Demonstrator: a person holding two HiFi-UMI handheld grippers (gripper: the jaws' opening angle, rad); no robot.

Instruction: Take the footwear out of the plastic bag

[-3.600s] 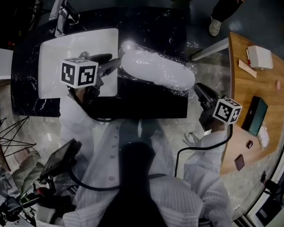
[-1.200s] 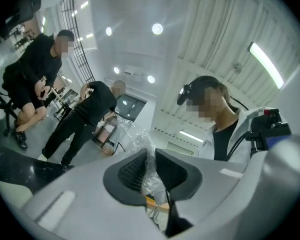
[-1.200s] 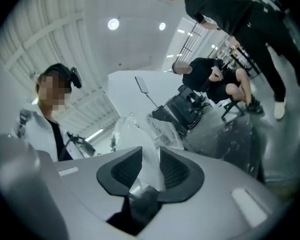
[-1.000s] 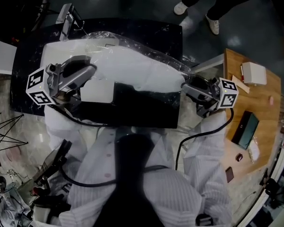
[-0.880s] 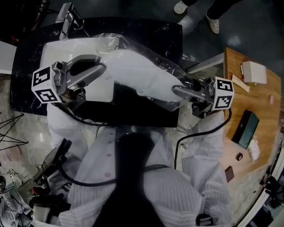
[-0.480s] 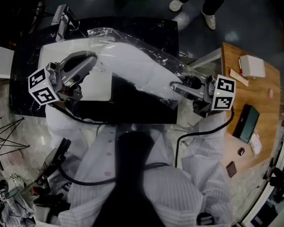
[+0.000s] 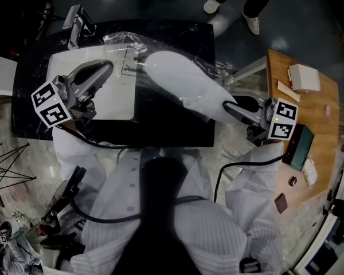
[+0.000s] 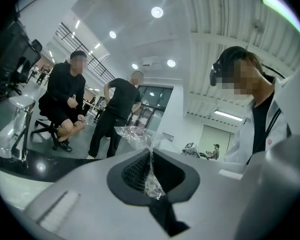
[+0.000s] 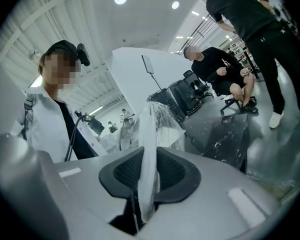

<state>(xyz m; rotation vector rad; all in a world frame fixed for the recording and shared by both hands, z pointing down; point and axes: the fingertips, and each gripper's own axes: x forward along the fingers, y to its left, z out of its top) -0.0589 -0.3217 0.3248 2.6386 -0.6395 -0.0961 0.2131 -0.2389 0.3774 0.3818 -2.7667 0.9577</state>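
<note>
Left gripper: jaws closed tight on the crinkled clear plastic bag. Right gripper: clamped on the near end of the long white soft footwear, which hangs over the black marble countertop with its far end at the bag. Judged light and floppy, the film slippery and clingy. Best hold is probably the sole edge, with the bag pinched at its far end.

The right gripper, earlier clear of the table, now clamps the white footwear and sits farther right. The left gripper now pinches the plastic bag, which trails behind toward the shoe's left end.
</note>
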